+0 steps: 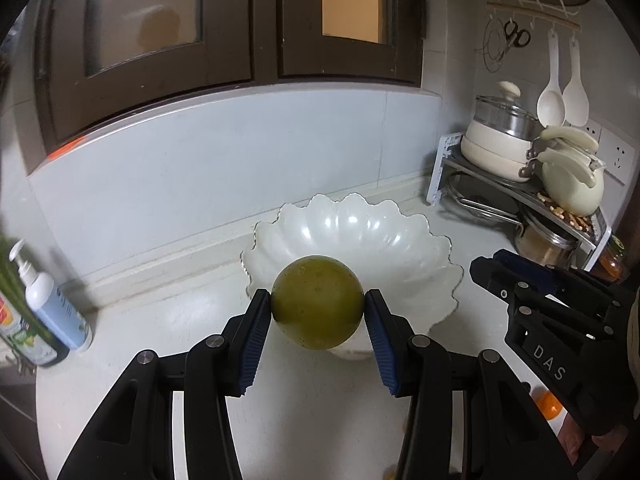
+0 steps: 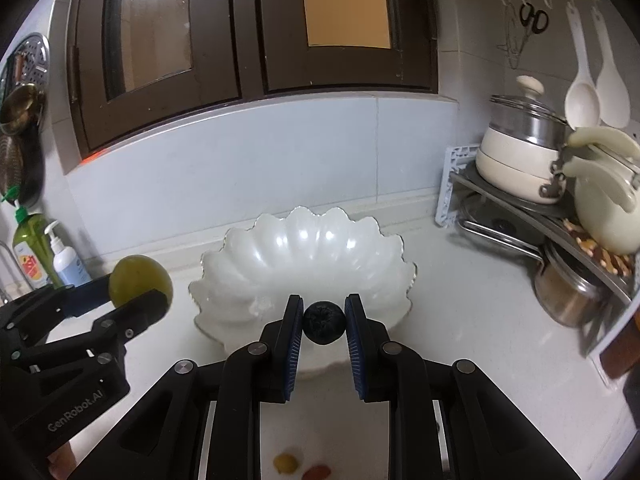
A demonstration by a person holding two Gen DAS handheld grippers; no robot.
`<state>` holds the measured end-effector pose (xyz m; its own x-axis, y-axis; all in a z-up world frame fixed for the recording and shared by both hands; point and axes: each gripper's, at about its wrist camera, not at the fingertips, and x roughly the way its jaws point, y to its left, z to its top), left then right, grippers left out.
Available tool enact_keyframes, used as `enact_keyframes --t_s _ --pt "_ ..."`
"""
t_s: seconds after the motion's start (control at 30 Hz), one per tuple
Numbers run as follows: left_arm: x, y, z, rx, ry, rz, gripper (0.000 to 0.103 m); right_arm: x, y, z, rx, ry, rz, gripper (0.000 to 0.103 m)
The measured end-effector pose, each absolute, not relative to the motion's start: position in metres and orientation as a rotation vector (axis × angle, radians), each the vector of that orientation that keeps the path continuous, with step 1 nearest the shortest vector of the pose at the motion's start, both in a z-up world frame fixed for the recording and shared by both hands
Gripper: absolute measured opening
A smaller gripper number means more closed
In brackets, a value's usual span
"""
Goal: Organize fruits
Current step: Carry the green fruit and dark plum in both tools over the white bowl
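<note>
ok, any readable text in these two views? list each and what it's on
"DAS": white letters on the black body of the right gripper, left wrist view.
"GenRobot.AI": on the black body of the left gripper, right wrist view.
Green bottle label: print too blurred to read.
White pump bottle label: too small to read.
Nothing else legible.

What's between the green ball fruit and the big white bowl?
Nothing: the green fruit hangs in the left hand-held gripper, with bare counter before the white bowl, seen in the right wrist view.
</note>
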<state>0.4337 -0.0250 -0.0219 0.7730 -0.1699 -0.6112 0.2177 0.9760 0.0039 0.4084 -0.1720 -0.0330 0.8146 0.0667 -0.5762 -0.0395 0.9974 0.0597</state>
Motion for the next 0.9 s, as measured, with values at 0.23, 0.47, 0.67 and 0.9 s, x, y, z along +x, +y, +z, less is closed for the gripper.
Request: enact_keyframes --t_s 0.23,0.47,0.67,0.9 --pt "0.479 -0.031 -0.025 0.091 0.708 -0.215 0.048 0.45 -0.176 -0.037 0.022 0.657 0.061 0.023" --pt "0.515 -0.044 -0.032 0.112 0.756 -0.21 0.048 0.495 -0.183 -0.046 0.013 0.745 0.078 0.023" --pt "0.542 -0.049 -0.047 0.093 0.83 -0.215 0.048 0.531 -0.184 -0.061 -0.006 0.829 0.09 0.023" --pt "0.571 -0.055 -0.065 0.107 0.907 -0.214 0.048 0.559 -0.188 -0.076 -0.055 0.89 0.077 0.023"
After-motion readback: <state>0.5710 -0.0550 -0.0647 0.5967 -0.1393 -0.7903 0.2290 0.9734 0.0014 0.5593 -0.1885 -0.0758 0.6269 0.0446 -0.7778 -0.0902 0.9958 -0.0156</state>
